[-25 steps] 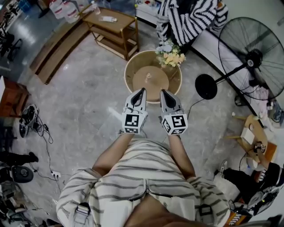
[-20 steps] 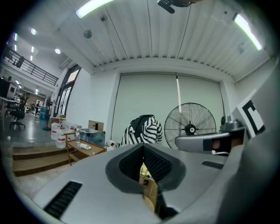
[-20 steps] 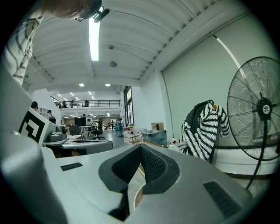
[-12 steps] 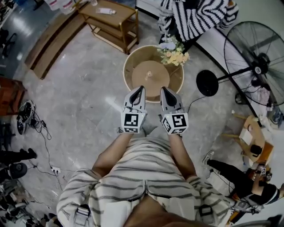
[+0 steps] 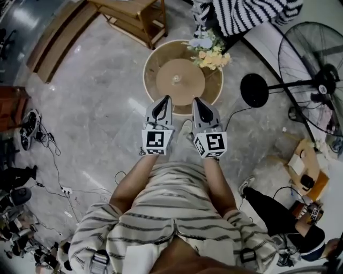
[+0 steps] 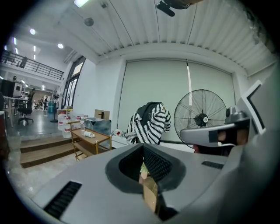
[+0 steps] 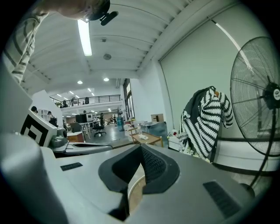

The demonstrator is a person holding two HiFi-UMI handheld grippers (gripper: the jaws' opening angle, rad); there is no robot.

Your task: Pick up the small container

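Observation:
A small pale container (image 5: 176, 79) stands near the middle of a round brown table (image 5: 161, 53) in the head view. A bunch of flowers (image 5: 210, 53) sits at the table's far right rim. My left gripper (image 5: 165, 100) and right gripper (image 5: 195, 101) are held side by side, with their tips at the table's near edge and short of the container. Both are shut with nothing between the pads. In the left gripper view the left gripper (image 6: 143, 151) shows its jaws closed together. The right gripper (image 7: 140, 151) looks the same in the right gripper view.
A standing fan (image 5: 321, 85) with a round black base (image 5: 254, 90) is right of the table. A wooden shelf (image 5: 136, 16) stands behind it to the left, and a striped garment (image 5: 252, 13) hangs behind it. Cables (image 5: 48, 160) lie on the floor at left. A person (image 5: 278, 214) crouches at lower right.
The table has come nearer in the head view, and both gripper tips now reach its near edge. The jaws stay shut. The person at lower right has shifted.

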